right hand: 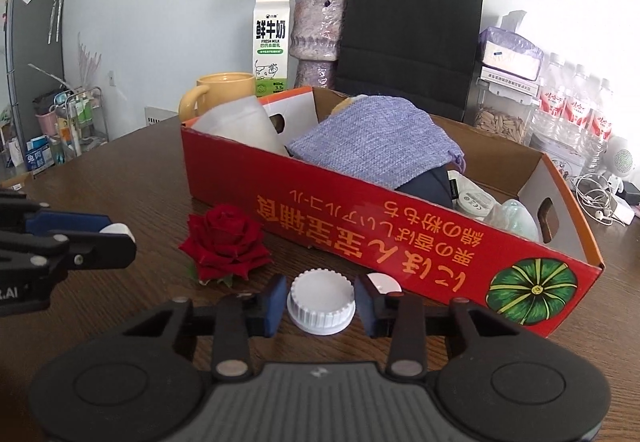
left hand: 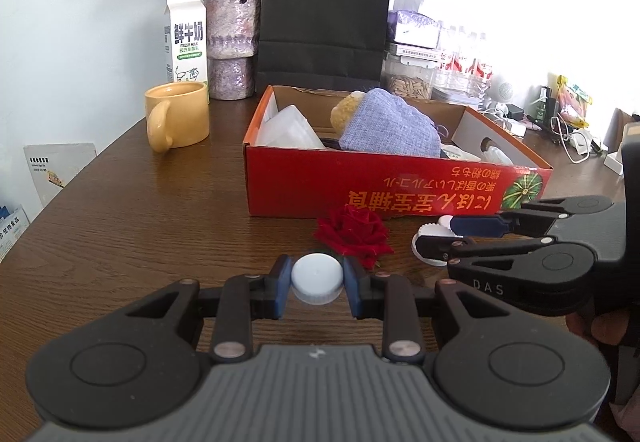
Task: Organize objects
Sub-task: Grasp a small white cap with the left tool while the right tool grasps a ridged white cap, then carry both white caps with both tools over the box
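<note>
My left gripper [left hand: 317, 284] is shut on a small smooth white cap [left hand: 317, 278], held just above the brown table. It also shows at the left of the right wrist view, where the left gripper [right hand: 120, 238] pinches that cap [right hand: 118, 230]. My right gripper [right hand: 321, 302] has its blue pads [right hand: 276, 302] against a wider ribbed white cap [right hand: 321, 300] that rests on the table beside the red cardboard box [right hand: 360, 209]. A red rose head [right hand: 226, 246] lies on the table between the two grippers, in front of the box [left hand: 360, 177].
The box holds a lilac knitted cloth [right hand: 372, 141], a translucent container [right hand: 240, 121] and small items. Behind it stand a yellow mug [left hand: 180, 113], a milk carton [left hand: 186, 37], a vase of dried roses [left hand: 232, 41] and a black paper bag [left hand: 324, 17]. Bottles and cables [right hand: 600, 197] crowd the right.
</note>
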The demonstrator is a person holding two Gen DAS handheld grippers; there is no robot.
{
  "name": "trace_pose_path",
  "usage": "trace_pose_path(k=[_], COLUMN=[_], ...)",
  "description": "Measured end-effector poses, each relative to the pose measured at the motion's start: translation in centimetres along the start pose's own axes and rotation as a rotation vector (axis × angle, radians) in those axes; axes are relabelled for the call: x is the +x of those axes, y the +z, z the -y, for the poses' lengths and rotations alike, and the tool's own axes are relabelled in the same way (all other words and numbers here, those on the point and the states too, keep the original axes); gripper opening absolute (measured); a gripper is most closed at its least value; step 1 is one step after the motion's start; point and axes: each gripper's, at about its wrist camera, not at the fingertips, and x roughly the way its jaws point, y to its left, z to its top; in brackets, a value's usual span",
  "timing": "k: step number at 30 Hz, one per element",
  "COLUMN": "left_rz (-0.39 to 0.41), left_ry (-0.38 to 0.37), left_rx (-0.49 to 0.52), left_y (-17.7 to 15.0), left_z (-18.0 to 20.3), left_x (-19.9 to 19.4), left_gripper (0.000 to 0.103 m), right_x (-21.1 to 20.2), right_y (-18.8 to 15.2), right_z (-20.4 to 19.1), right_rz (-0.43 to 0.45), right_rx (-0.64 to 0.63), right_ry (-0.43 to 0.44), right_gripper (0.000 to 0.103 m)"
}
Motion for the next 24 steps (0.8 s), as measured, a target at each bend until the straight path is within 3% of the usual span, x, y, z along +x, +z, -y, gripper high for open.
trace_pose_path(k=[7, 24], left_rz=[0.003, 0.073], left_ry=[0.000, -0.021], left_rx=[-0.014, 0.003], left_y=[0.1, 2.0], left_z=[-0.2, 0.8], left_x=[0.1, -0.4], left_gripper=[0.029, 0.029], right_x=[0.5, -2.7], right_y=[-0.2, 1.0], right_z=[0.0, 0.6], right_rz=[-0.015, 0.115], right_rx=[0.007, 0.012], right_ry=[0.012, 0.006], right_gripper=[0.035, 0.035])
